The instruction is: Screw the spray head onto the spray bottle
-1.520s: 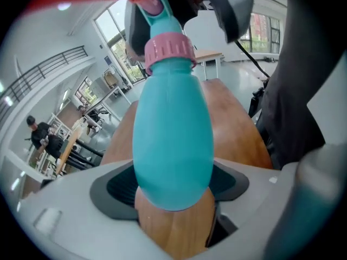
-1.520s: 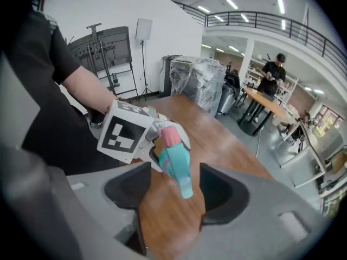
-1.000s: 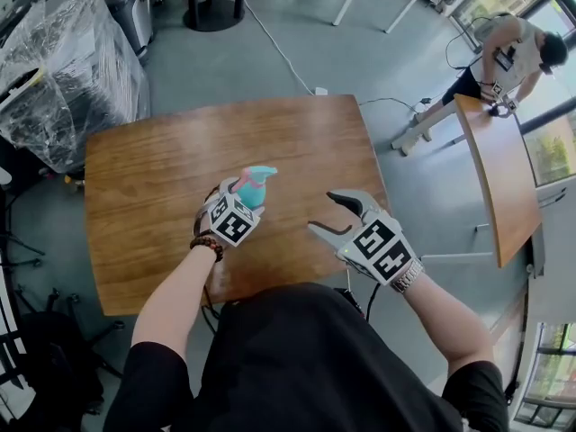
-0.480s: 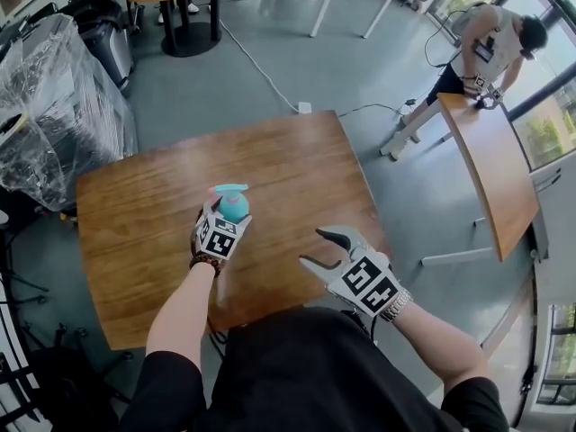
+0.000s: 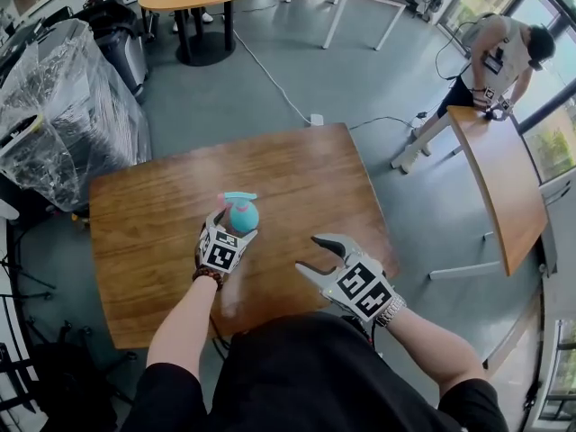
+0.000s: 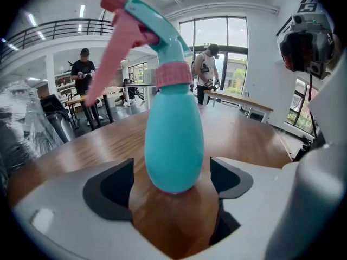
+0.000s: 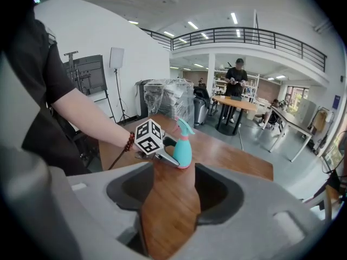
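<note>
1. Left tongs (image 5: pixel 234 226) are seen in the head view set round the teal spray bottle (image 5: pixel 243 214), which is stood upright on the wooden table (image 5: pixel 297 169) with its spray head (image 5: pixel 236 196) already on; right tongs (image 5: pixel 308 255) are held well apart from it
2. Left gripper view: jaws have just been opened, neither one touching the bottle between them
3. Right gripper view: jaws just narrowed a bit but left open, only tabletop between
4. Guess: bottle could get tipped if its belly is clipped by a jaw on pull-back
</note>
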Action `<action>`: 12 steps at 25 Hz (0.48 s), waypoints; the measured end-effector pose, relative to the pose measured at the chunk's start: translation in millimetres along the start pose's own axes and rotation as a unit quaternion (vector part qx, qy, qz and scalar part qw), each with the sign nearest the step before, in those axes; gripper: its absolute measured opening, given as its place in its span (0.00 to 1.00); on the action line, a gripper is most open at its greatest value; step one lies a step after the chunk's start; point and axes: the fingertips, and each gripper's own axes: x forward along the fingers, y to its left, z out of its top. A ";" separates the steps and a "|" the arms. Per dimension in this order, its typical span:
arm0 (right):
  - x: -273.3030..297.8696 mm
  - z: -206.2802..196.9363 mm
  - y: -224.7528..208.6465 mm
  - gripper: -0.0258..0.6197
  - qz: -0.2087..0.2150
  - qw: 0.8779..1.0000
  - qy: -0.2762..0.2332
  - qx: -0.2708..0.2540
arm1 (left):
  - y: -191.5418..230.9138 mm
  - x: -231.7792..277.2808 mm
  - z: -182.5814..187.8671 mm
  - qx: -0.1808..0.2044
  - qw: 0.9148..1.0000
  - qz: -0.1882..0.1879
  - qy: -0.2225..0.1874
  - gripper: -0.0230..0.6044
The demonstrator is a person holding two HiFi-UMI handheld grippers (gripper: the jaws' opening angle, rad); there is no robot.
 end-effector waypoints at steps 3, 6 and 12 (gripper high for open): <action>7.6 8.9 2.5 0.36 0.003 1.000 -0.019 0.004 | -1.3 -22.2 -6.8 -0.008 1.000 0.011 -0.006 0.76; 13.0 11.3 5.5 0.27 0.001 0.999 -0.036 0.006 | -16.4 -52.4 -5.5 -0.012 0.999 0.020 -0.022 0.69; 32.6 34.1 4.2 0.03 -0.012 0.996 -0.090 0.007 | -27.0 -111.6 20.6 -0.041 0.995 0.048 -0.084 0.53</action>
